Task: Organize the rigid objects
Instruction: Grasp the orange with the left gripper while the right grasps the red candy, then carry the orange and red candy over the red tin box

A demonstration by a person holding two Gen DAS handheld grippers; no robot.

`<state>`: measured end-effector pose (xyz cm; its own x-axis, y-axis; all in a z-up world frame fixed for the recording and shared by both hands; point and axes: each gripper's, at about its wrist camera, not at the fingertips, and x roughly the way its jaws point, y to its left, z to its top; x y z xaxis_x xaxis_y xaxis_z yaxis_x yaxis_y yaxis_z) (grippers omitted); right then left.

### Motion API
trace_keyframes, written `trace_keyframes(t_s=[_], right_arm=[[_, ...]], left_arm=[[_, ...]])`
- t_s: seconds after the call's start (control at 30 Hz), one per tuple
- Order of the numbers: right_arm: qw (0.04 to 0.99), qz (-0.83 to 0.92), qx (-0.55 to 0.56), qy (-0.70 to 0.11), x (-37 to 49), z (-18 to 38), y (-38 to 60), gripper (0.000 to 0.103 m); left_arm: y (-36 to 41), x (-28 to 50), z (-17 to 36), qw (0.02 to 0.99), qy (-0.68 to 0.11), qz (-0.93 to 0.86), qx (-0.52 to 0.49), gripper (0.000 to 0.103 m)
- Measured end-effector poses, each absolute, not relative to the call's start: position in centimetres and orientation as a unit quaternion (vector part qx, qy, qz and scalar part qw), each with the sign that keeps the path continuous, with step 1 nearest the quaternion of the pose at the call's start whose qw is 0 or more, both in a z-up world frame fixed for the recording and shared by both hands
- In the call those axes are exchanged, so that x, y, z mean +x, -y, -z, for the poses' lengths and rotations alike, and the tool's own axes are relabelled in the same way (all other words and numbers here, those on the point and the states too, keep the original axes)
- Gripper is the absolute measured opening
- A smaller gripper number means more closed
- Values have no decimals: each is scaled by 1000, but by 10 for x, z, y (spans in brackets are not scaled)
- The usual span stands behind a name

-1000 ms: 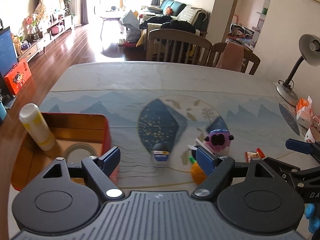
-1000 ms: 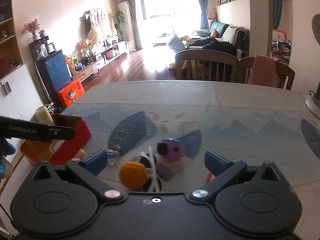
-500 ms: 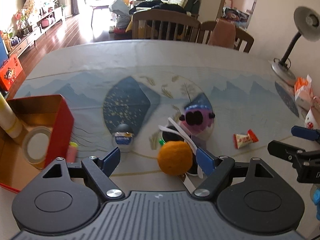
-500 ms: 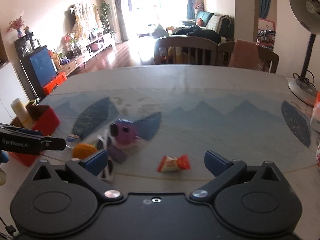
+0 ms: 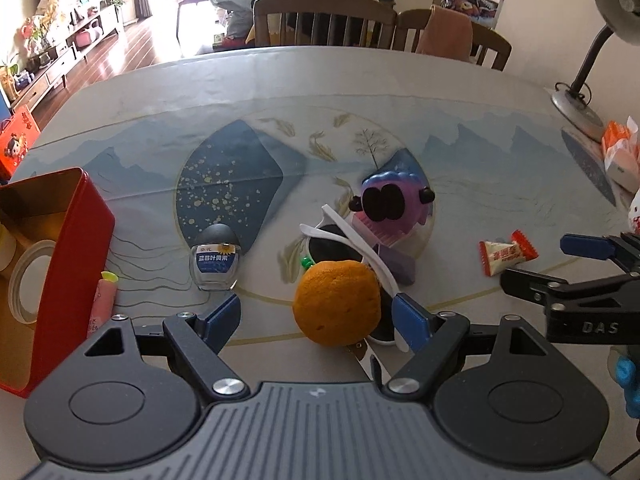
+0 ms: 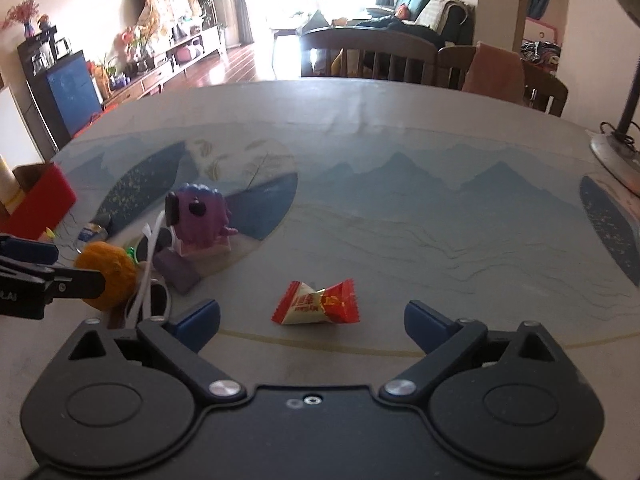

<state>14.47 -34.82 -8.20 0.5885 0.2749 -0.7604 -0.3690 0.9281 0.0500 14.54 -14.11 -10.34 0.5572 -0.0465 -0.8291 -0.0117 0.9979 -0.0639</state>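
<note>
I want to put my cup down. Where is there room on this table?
The far half of the table, toward the chairs, is bare. So is the stretch between the candy and the lamp base. Around the orange ball it is crowded.

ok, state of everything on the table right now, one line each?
left gripper: open, orange ball between its fingers, not clamped
right gripper: open, holding nothing, candy ahead
orange ball: on the table, against the white-framed sunglasses
sunglasses: lying unfolded
purple toy: upright
candy: wrapped, lying flat
small bottle: capped, on its side
red box: open, tape roll inside
</note>
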Motion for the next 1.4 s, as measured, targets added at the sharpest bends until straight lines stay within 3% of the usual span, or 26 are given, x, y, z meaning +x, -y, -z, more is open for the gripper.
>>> trace_keyframes(t_s=[0.4,0.6,0.93,1.4], right_arm=[[884,-174,-32,-434,167,100,357,73],[884,-182,-30,-430,165,98,358,51],[885,-174,-18,-431,159,95,360,26],[896,-178,-27,-406,138,70,347,24]], left_arm=[[145,154,112,881,-472,14,-20,83],[146,160,115,878,-478,8,-19,81],[148,163,116,873,-487,25,-32,56],[137,155,112,869,-494,9,-41,52]])
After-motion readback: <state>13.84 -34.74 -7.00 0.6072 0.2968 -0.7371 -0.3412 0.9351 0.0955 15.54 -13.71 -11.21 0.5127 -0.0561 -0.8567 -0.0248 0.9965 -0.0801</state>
